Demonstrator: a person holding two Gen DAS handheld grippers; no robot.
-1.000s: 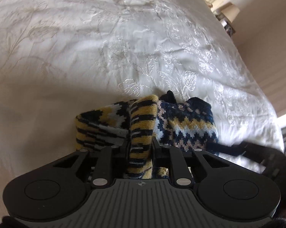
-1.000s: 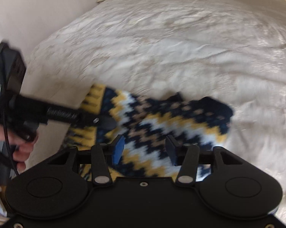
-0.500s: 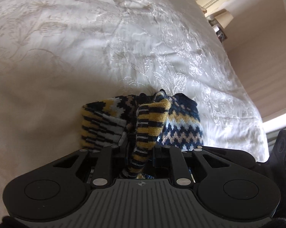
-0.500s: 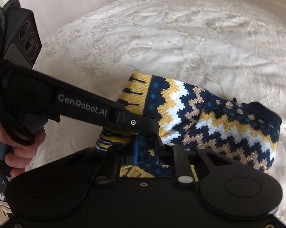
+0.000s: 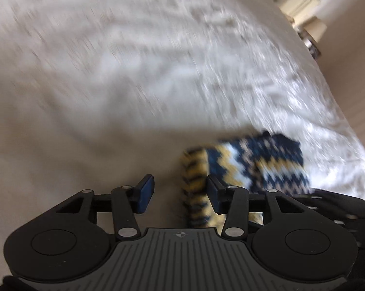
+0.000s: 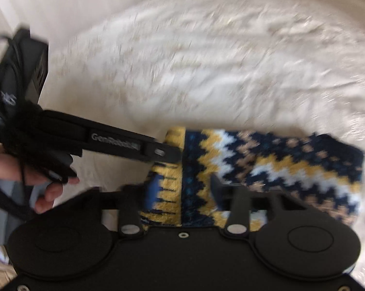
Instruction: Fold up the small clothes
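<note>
Both sets of jaws have just been opening, and the folded knit (image 5: 245, 167) is lying on the white bedspread (image 5: 134, 84) with nothing pinching it. Left gripper (image 5: 180, 191) first: jaws about half spread, bare bedspread between the blue pads, and the knit's yellow-and-black striped cuff sitting just beyond and against the outer side of the far pad, so the garment is off to one side of that gap, not in it. Over on the right gripper (image 6: 180, 194), jaws also part-open and the cuff end of the knit (image 6: 255, 169) showing in the gap between them, though through the blur I cannot tell whether the tips touch the wool. The left tool's black finger (image 6: 134, 145) reaches in from the side with its tip at the cuff edge, and the person's hand (image 6: 46, 189) is on its handle. The fold looks laid, a neat two-layer packet by my reading, so the step now is a clean let-go. To do it well: lift both tools straight away from the cloth before drifting sideways, so no pad snags a loop and drags the top layer off. Knit like this clings, and the cuff edge nearest the left tip is the likeliest spot to catch. If the layers sit skewed, nudge them square with shut tips rather than re-pinching.
</note>
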